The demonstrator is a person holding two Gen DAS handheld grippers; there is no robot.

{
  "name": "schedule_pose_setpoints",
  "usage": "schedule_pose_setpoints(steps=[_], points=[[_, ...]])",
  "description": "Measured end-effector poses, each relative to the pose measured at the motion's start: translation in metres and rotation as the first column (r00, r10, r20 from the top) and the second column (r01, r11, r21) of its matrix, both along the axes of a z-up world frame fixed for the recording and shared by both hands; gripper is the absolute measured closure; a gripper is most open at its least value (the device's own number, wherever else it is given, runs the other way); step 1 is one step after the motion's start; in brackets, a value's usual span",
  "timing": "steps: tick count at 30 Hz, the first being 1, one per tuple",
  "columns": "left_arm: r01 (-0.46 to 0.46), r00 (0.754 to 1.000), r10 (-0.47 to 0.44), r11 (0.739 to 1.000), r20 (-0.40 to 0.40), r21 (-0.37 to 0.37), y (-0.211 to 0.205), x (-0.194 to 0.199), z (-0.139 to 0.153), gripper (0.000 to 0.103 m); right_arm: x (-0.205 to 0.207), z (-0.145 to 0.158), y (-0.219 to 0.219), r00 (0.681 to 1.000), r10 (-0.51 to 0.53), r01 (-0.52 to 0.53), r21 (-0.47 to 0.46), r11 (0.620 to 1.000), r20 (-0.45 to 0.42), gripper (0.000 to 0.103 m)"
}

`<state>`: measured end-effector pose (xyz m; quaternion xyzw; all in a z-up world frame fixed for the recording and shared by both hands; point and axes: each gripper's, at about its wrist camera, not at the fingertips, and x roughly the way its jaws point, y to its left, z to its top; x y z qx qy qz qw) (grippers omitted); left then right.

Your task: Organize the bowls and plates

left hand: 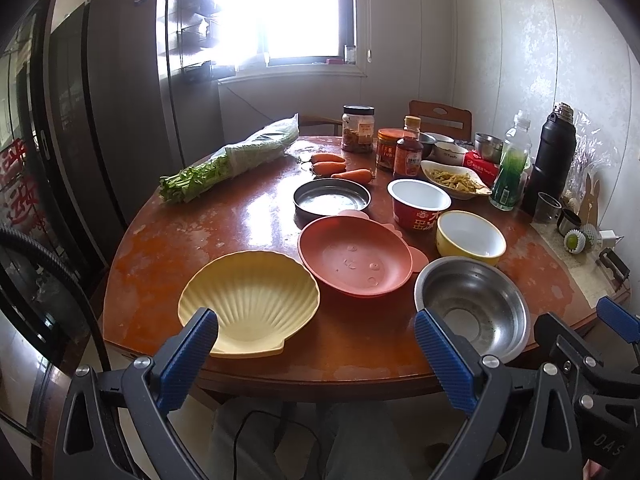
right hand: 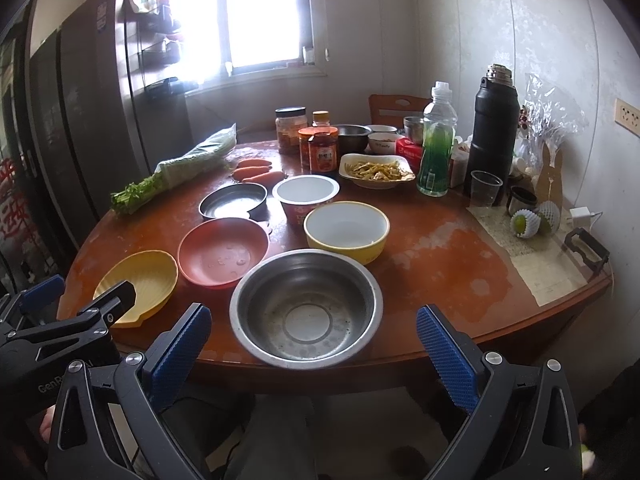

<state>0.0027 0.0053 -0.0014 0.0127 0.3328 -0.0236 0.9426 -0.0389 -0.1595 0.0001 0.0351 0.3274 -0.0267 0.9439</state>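
Nearby, carrots [left hand: 329,167] and jars [left hand: 358,128] crowd behind the bowls [right hand: 306,308] — unobstructed.

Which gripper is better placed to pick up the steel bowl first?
Right. The open right gripper faces the steel bowl directly; the open left gripper sits nearer the yellow shell plate.

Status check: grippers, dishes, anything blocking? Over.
Left gripper and right gripper open, empty, at near table edge. Shell plate, pink plate, steel bowl, yellow bowl unstacked. Path clear.

Shell plate [left hand: 250,304] left of round plate [left hand: 355,258], steel bowl [left hand: 472,308] right.
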Motion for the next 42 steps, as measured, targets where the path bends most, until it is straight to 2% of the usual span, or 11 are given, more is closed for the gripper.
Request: schedule_pose_setpoints(steps=[11, 18, 25, 33, 37, 42], points=[[-0.001, 1.0, 0.001, 1.0, 0.0, 0.001, 0.0, 0.002, -0.002, 0.003, 0.002, -0.001, 0.0, 1.0, -0.018, 0.018, -0.005, 1.0, -0.006, 0.0], [0.047, 0.999, -0.047, 0.999, 0.014, 0.01, 0.012, 0.002, 0.002, 0.003, 0.004, 0.002, 0.008, 1.0, 0.008, -0.008, 0.017, 1.0, 0.005, 0.0], [0.065, 0.997, -0.064, 0.997, 0.038, -0.033, 0.058, 0.008, 0.01, 0.003, 0.013, 0.006, 0.048, 0.99, 0.137, -0.138, 0.048, 0.989, 0.03, 0.0], [0.003, 1.0, -0.003, 0.999, 0.01, -0.044, 0.121, 0.027, 0.006, 0.005, 0.03, 0.006, 0.084, 0.982, 0.188, -0.19, 0.056, 0.98, 0.027, 0.0], [0.031, 0.999, -0.031, 1.0, -0.024, 0.0, 0.13, 0.038, -0.003, 0.012, 0.041, 0.001, 0.1, 0.978, 0.207, -0.207, 0.064, 0.976, 0.006, 0.001], [0.105, 0.994, -0.1, 0.99, -0.05, 0.095, 0.127, 0.049, -0.019, 0.016, 0.053, -0.013, 0.118, 0.971, 0.235, -0.229, 0.092, 0.969, -0.054, 0.001]])
